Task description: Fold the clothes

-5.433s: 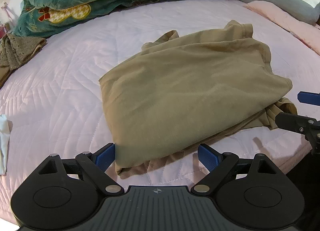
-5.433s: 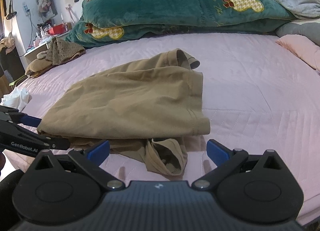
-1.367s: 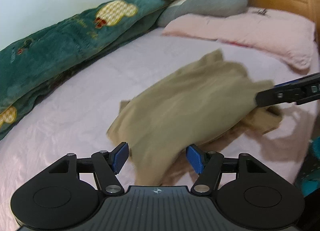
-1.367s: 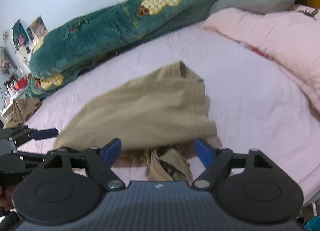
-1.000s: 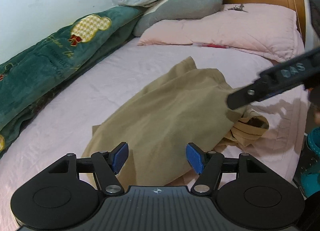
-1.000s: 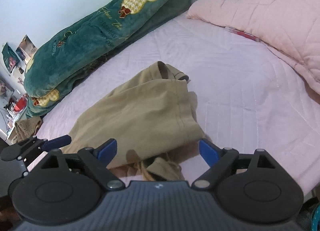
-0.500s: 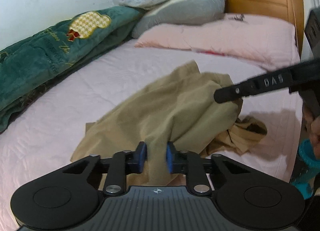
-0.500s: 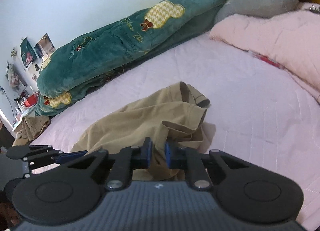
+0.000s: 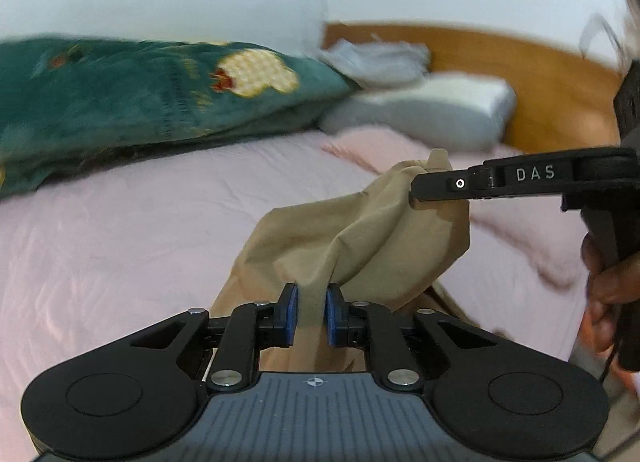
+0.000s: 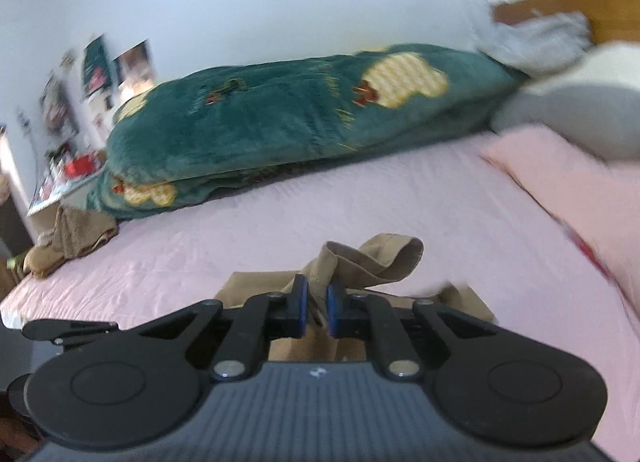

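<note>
The garment point(image 9: 360, 234) lies near on the bed point(image 9: 120, 230); the blanket point(image 9: 140, 90) lies far left, pillows point(image 9: 432, 110) far right.

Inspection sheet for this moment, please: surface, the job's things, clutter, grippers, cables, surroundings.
Surface: pink quilted bedspread, wrinkled.
Job's things: tan garment, bunched, partly lifted off the bed, pinched at two points.
Clutter: brown cloth heap at the far bed corner; green plush blanket along the wall; pink pillow, grey pillow, grey cloth.
Grippers: left gripper shut on the garment; right gripper closing on a garment edge, fabric between the pads.
Cables: nothing seen for certain.
Surroundings: wooden headboard, white wall, blurred cluttered shelf.
</note>
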{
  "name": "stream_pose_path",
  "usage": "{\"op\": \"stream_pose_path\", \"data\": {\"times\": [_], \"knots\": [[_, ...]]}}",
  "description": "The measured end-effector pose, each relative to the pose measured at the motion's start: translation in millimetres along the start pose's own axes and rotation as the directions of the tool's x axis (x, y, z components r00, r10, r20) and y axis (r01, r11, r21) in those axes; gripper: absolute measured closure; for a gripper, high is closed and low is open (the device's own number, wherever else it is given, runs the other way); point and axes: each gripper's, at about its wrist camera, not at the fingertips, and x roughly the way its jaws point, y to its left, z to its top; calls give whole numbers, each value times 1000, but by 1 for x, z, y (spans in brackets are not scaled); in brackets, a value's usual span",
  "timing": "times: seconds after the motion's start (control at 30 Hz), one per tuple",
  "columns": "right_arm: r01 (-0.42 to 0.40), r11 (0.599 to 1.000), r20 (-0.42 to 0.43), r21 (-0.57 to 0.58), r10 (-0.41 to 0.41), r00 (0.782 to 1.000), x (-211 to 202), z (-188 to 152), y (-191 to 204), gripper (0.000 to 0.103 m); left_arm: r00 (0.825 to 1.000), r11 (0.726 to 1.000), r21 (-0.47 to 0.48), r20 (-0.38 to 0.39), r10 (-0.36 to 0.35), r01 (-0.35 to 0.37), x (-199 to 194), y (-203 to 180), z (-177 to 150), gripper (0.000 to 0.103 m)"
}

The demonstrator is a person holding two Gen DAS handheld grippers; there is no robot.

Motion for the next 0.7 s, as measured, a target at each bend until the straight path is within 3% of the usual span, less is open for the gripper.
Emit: {"op": "stream_pose_path", "data": {"times": [0.17,0.33,0.57,0.7], "knots": [[-60,983,-59,-171,51,997,34,34,89,93,998,977,-210,47,49,-38,-35,67,-27,88],[-158,925,-164,-347,105,981,82,37,204,93,994,912,-403,39,98,-74,-76,141,-70,87],[-325,833,-318,-448,191,929,131,9,346,90,971,822,-541,41,236,-178,-148,223,-118,87],[-365,810,-353,-458,211,911,130,7,376,84,954,790,-571,42,298,-222,-176,250,-124,87]]}}
